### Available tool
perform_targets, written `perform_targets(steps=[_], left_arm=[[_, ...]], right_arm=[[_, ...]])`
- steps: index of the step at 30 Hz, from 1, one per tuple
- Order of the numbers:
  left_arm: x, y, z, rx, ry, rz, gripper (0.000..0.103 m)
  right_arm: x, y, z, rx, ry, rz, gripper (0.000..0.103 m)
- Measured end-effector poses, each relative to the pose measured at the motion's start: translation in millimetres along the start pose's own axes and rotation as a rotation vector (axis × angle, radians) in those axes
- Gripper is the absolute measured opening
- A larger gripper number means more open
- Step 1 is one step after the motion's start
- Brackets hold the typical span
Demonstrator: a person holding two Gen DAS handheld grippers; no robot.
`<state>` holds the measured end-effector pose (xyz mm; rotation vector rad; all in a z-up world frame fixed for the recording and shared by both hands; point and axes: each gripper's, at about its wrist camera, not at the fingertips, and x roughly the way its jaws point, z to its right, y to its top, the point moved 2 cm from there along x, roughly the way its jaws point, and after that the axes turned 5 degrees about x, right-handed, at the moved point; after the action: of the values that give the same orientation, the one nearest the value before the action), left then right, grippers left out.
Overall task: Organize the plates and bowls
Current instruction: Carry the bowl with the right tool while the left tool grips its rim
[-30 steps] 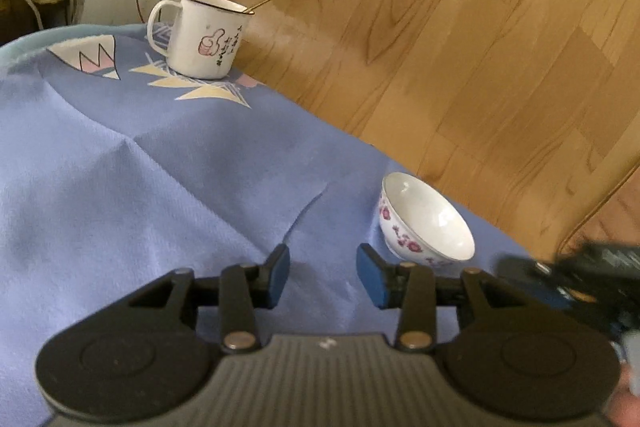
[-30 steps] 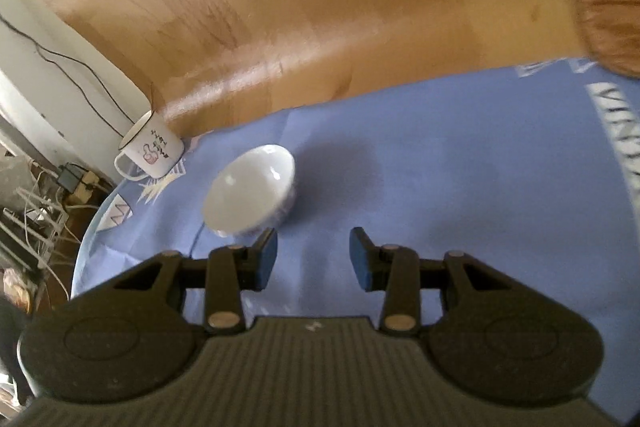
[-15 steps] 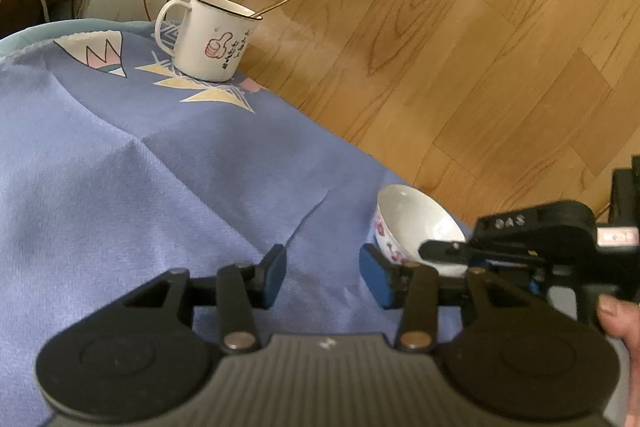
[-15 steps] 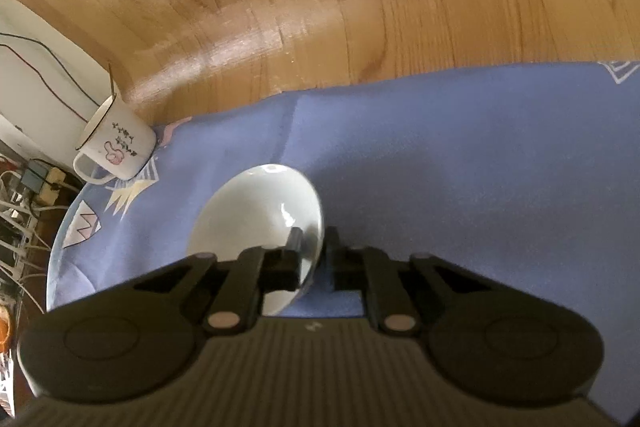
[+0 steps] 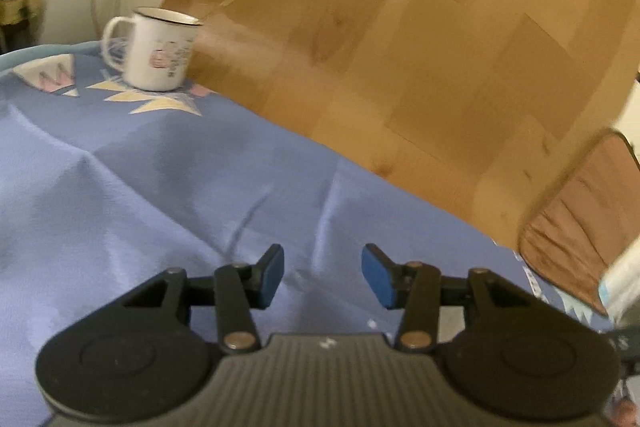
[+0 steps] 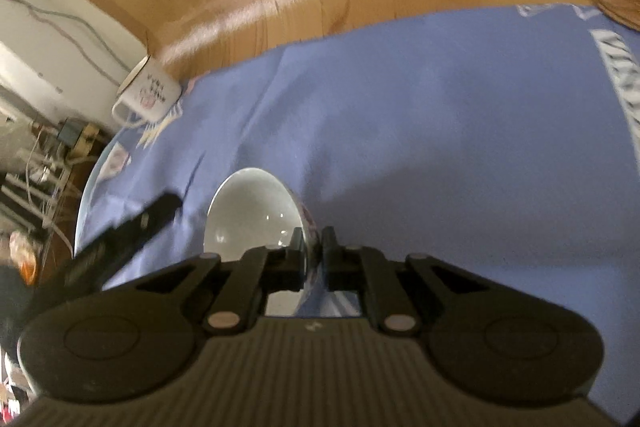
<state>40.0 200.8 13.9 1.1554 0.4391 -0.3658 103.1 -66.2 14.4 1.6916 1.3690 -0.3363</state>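
A small white bowl (image 6: 256, 215) with a pink flower pattern outside is pinched by its rim in my right gripper (image 6: 312, 247), one finger inside and one outside, and held above the blue tablecloth (image 6: 440, 131). My left gripper (image 5: 322, 275) is open and empty over the blue cloth (image 5: 140, 195); the bowl does not show in its view. The left gripper's black body (image 6: 132, 227) shows blurred at the left of the right wrist view.
A white enamel mug (image 5: 156, 51) with a spoon stands at the cloth's far edge, also in the right wrist view (image 6: 148, 95). Wooden floor (image 5: 400, 47) lies beyond the table edge. A brown cushion (image 5: 580, 219) is at the right. Cables and clutter (image 6: 48, 155) lie at the left.
My right gripper closed on the bowl's rim and has lifted it off the cloth. My left gripper swung right, so the bowl has left its view.
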Motion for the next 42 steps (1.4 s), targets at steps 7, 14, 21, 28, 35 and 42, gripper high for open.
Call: perform_targets(steps=[7,14,21,28,35,42], left_arm=[[7.3,-13.5,32.3,0.133,-0.153,-0.08,0.049],[-3.7,-31.6,82.0,0.255,-0.284,-0.137,0.049],[-4.6,-36.8,102.0,0.244,-0.254,-0.209,0.049],[-0.7,-53.9,117.6,0.306,-0.22,-0.285,0.038],[-3.5,-58.0,134.6,0.327,-0.243,-0.293,0.012],[-10.9,-37.1,186.6,0.387,-0.31,-0.235,0.012]], right_arm=[[-46.1,-35.1,31.2,-0.014,-0.043,0.056,0.01],[-76.9,-51.8,48.1,-0.047,-0.113,0.184,0.021],[-82.6,-55.7,51.1,-0.086,-0.096,0.228,0.029],[-73.6,-59.4,65.8,-0.029,-0.045,0.178,0.029],[-78.4,-66.0,54.6,-0.099,-0.06,0.225,0.012],[-119.1,-59.8,67.9,-0.116,-0.092,0.372,0.008]])
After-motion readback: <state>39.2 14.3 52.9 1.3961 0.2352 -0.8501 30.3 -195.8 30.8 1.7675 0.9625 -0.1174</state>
